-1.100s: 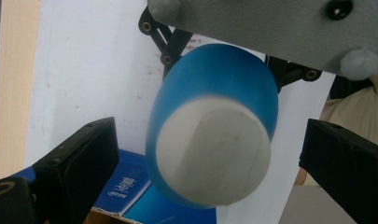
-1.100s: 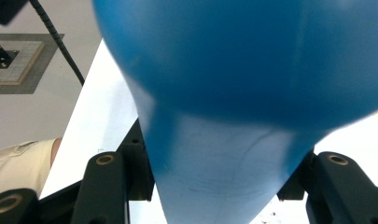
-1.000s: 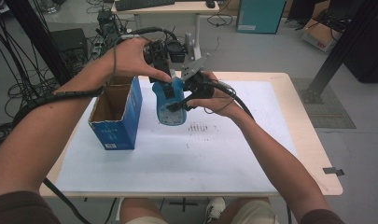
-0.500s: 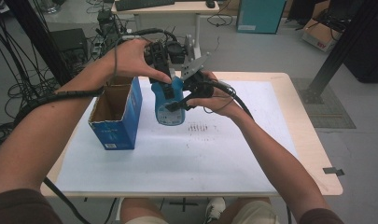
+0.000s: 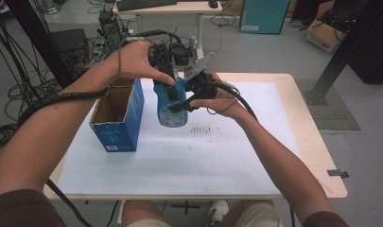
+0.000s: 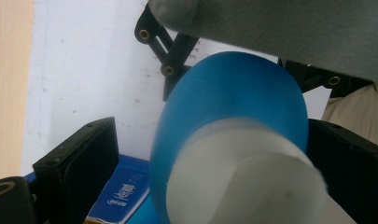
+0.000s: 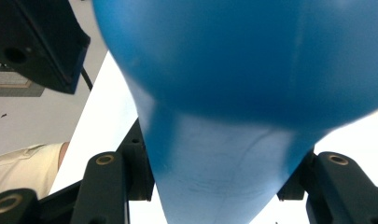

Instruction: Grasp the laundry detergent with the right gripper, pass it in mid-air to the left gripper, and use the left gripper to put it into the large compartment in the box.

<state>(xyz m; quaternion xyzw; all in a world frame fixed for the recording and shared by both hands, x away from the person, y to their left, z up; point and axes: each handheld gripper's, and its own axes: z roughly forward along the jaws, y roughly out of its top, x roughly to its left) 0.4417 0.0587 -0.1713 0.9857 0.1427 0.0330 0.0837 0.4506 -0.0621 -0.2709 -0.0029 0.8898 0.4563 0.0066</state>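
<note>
A blue squeeze bottle (image 5: pixel 171 106) with a white cap hangs above the table between both hands. My right gripper (image 5: pixel 182 105) is shut on its lower body; in the right gripper view the blue bottle (image 7: pixel 233 70) is wedged between the two jaws of that gripper (image 7: pixel 214 186). My left gripper (image 5: pixel 168 85) straddles the bottle's top end. In the left gripper view the white cap points at the camera and the bottle (image 6: pixel 233 102) sits between the jaws of the left gripper (image 6: pixel 210 154), with a gap showing beside one jaw.
An open blue cardboard box (image 5: pixel 117 118) stands upright on the left of the white sheet (image 5: pixel 179 161) that covers the wooden table. Small dark marks (image 5: pixel 203 130) dot the sheet's middle. Cables, a desk and boxes lie beyond the far edge.
</note>
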